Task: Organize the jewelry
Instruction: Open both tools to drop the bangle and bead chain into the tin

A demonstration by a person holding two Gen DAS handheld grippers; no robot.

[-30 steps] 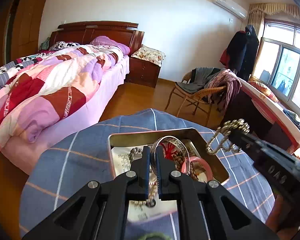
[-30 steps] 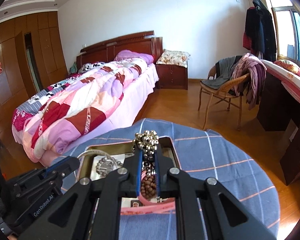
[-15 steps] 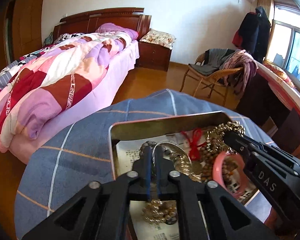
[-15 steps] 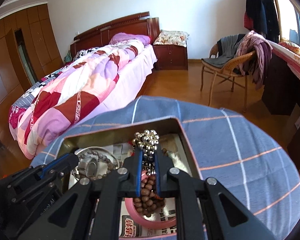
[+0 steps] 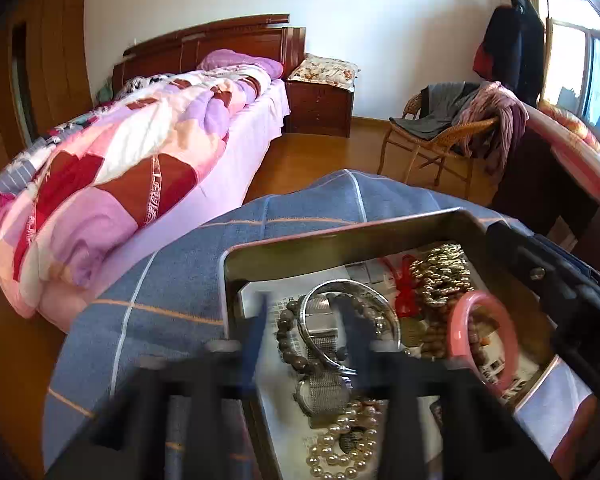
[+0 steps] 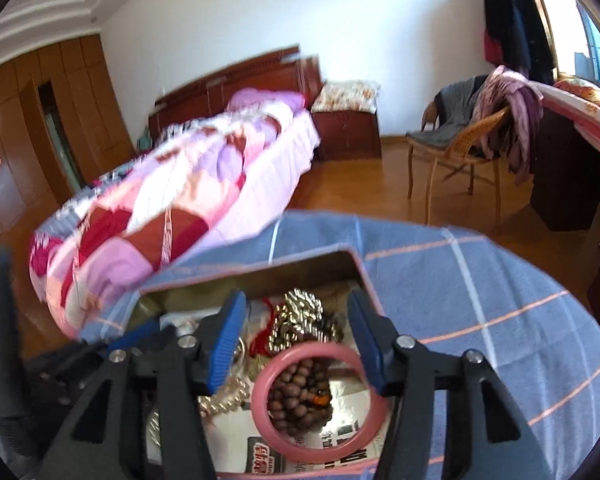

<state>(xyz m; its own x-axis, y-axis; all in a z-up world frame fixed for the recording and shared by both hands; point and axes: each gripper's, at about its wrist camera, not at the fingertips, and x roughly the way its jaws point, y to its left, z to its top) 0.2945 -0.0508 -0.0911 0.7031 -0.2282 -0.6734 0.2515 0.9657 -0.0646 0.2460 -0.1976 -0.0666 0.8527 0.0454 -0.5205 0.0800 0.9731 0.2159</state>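
Note:
A metal tin (image 5: 340,236) (image 6: 260,272) on a blue checked cloth holds the jewelry. In the left wrist view it holds a silver bangle (image 5: 352,290), a mesh-band watch (image 5: 324,384), a dark bead bracelet (image 5: 288,344), a pearl string (image 5: 340,452), a gold chain (image 5: 440,276) and a pink bangle (image 5: 496,344). My left gripper (image 5: 304,320) is open over the watch and bangle, blurred. My right gripper (image 6: 296,340) is open above the gold chain (image 6: 300,320), the pink bangle (image 6: 320,400) and brown beads (image 6: 300,396).
The tin sits on a round table with a blue cloth (image 6: 480,300) (image 5: 160,300). Beyond it are a bed (image 5: 120,160), a nightstand (image 5: 320,108), a wicker chair with clothes (image 5: 448,128) and a dark desk (image 6: 572,168) on the right.
Both grippers have opened. The left let go of the pearl string and the right let go of the gold chain; both pieces now lie in the tin. Both grippers moved down closer to it.

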